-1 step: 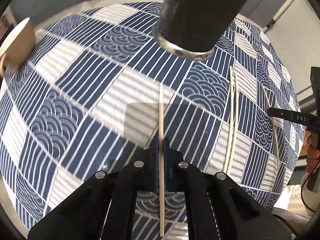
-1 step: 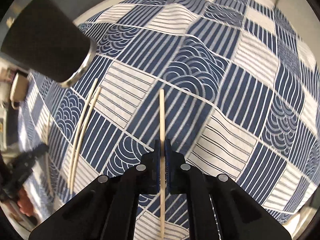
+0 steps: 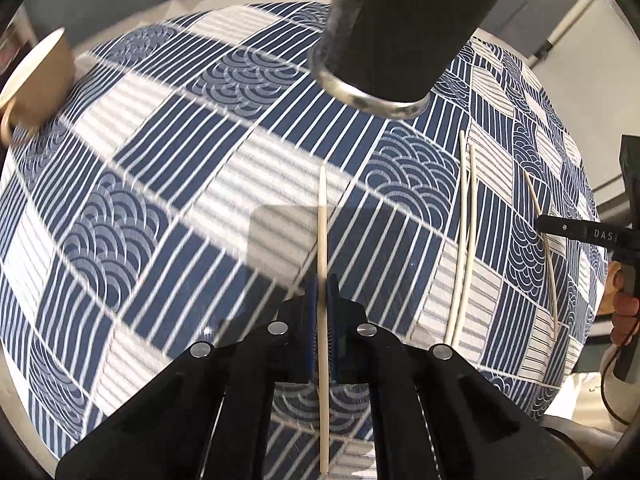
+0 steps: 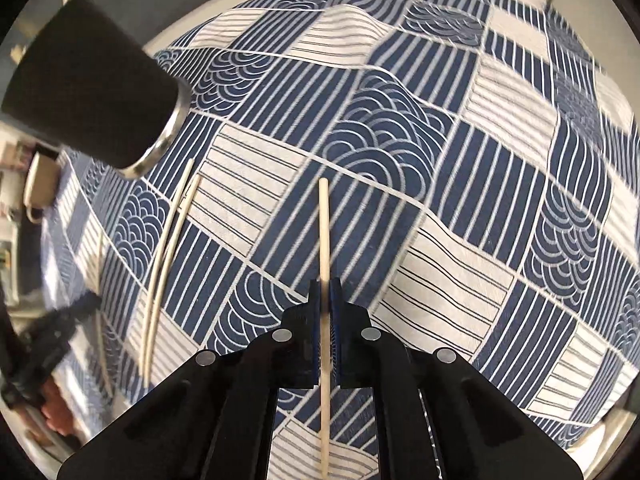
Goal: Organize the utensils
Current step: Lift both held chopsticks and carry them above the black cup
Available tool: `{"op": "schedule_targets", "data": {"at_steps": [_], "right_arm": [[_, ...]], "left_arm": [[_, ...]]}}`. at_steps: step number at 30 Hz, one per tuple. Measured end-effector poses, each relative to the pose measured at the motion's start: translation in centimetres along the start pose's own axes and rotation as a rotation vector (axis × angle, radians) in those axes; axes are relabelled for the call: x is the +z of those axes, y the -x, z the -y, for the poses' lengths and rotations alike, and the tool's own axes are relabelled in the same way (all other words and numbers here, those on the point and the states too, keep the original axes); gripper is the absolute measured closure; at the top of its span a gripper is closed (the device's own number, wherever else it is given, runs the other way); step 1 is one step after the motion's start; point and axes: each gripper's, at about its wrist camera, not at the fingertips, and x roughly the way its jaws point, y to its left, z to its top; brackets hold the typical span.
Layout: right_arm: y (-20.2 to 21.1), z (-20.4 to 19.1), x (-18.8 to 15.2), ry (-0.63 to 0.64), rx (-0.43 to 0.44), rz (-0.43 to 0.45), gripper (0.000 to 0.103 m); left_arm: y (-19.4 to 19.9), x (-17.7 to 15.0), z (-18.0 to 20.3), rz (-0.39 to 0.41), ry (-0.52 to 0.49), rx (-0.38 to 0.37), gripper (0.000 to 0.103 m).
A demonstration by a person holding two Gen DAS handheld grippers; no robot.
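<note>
Far left of the left wrist view: a beige cup point(image 3: 36, 84) at the edge of the blue-and-white tablecloth point(image 3: 160, 200) covering the tabletop, not involved so far.

Centre of that view: left claw point(image 3: 322, 292) pressed together on the left chopstick point(image 3: 322, 240). Pinches it partway along the shaft, tip pointing forward towards the dark holder point(image 3: 400, 40) with its metal rim. Looks lifted off the cloth, though hard to confirm.

Beyond and slightly right: the holder standing near the middle of the tabletop. Inside not visible, so impossible to say whether anything is stored there.

Further right: a chopstick pair point(image 3: 464, 240) lying side by side on the cloth, near the holder, untouched by either claw.

Rightmost, from the right wrist view: right claw point(image 4: 325, 296) likewise clamped on the right chopstick point(image 4: 325, 248), gripped mid-shaft, tip aimed forward, the holder off to its left and well apart.

Judged progress: early to middle. Two sticks picked up, one per claw, neither delivered. Still to do, presumably: carry both to the holder, drop them in, then come back for the pair on the cloth.
</note>
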Motion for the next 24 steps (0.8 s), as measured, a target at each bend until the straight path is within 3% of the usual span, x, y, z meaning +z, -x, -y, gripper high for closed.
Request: {"op": "schedule_targets", "data": {"at_steps": [3,9,15,24], "right_arm": [[0.3,0.7,0.4,0.006,0.02,-0.003,0.098],[1.6,2.5,0.3,0.083,0.085,0.003,0.098],[3.5,2.5,0.3,0.18,0.155,0.024,0.098],[5.8,-1.3,1.4,0.351,0.267,0.095,0.098]], "left_arm": [[0.3,-1.0,-0.1,-0.009,0.044,0.003,0.098],[0.9,-2.5,0.4,-0.023,0.09,0.081,0.098],[3.2,-3.1,1.0,0.011,0.124,0.156,0.098],[8.1,-1.8,4.4,0.108,0.083,0.263,0.098]]}}
